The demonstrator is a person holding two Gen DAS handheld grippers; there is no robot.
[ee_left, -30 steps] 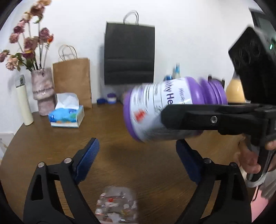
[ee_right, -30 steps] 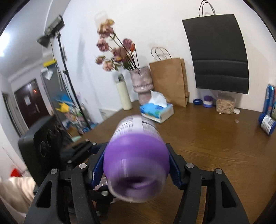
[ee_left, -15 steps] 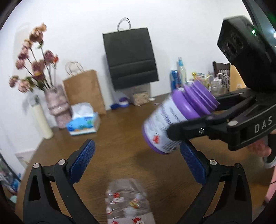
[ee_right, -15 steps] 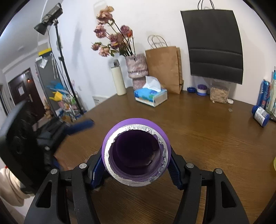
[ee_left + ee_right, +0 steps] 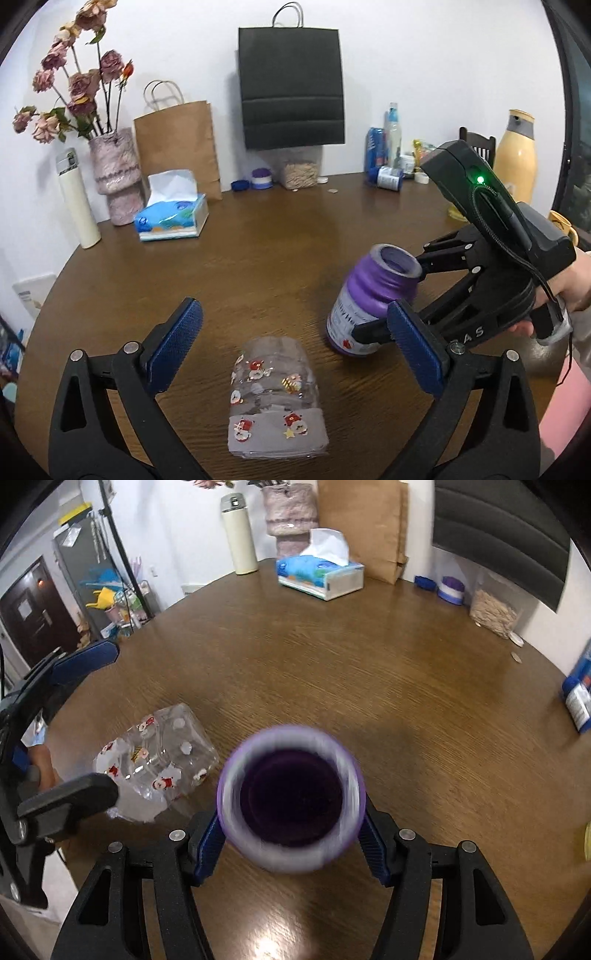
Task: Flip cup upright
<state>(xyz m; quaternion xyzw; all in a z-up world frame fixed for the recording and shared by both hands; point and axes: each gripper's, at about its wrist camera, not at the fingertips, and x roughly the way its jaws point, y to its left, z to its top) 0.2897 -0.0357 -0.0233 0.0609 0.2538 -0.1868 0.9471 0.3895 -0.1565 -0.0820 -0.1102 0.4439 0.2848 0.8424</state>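
Right hand-held gripper (image 5: 291,845), pinching the purple cup (image 5: 373,302), has swung it from sideways to mouth-up, base near the table (image 5: 277,240); release remains; left hand-held gripper (image 5: 295,347) spread, empty.

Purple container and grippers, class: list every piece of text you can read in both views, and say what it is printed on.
"AS" on the body of the right gripper; its first letter is hidden.
Partial "...lthy H..." on the purple container; the rest is blurred.
Printing on the blue canister and tissue box is too small.
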